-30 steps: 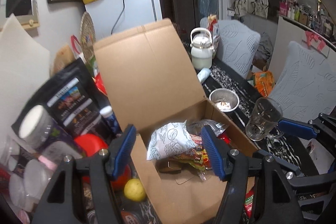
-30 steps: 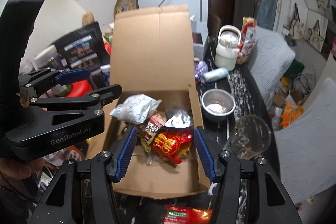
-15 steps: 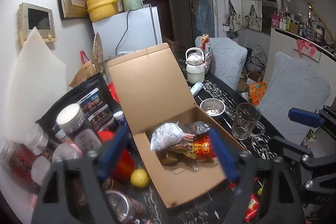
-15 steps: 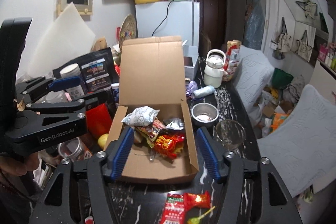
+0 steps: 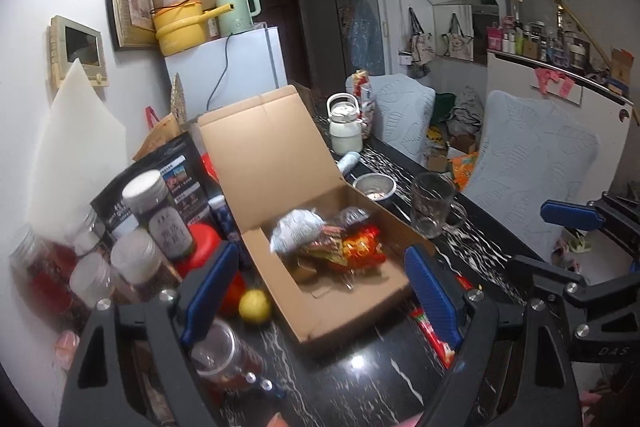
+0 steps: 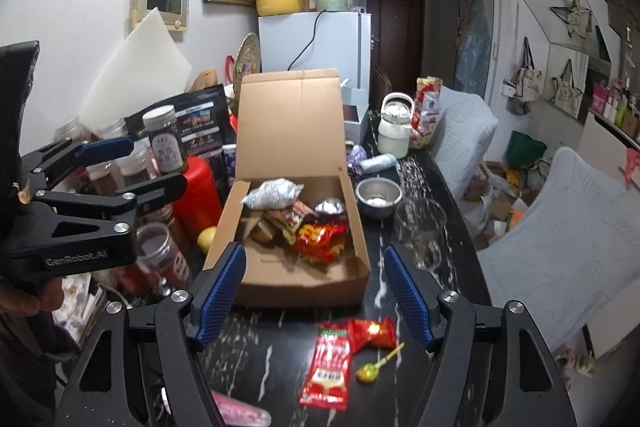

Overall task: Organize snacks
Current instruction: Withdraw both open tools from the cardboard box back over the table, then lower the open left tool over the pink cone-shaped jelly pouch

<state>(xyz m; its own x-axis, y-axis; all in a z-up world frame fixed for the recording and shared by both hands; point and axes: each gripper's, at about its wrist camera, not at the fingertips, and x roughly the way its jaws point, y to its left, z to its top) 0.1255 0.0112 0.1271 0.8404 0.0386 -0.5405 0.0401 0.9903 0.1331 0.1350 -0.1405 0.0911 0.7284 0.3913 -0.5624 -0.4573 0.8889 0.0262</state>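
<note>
Dark marbled surface (image 6: pixel 420 195) carries the cardboard box (image 6: pixel 296 269) of snacks at twelve o'clock; left tool (image 5: pixel 316 287) gapes empty, right tool (image 6: pixel 314 291) opening, empty, red packets (image 6: pixel 326 363) below.

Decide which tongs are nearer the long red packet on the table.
Right. The right tongs, jaws opening and empty, hover before the long red packet; the left tongs sit left, over the jars.

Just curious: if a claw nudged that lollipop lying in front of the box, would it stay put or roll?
The lollipop has a round head, so it would probably swing around its thin stick. It looks light, and the glossy table may let it skid.
</note>
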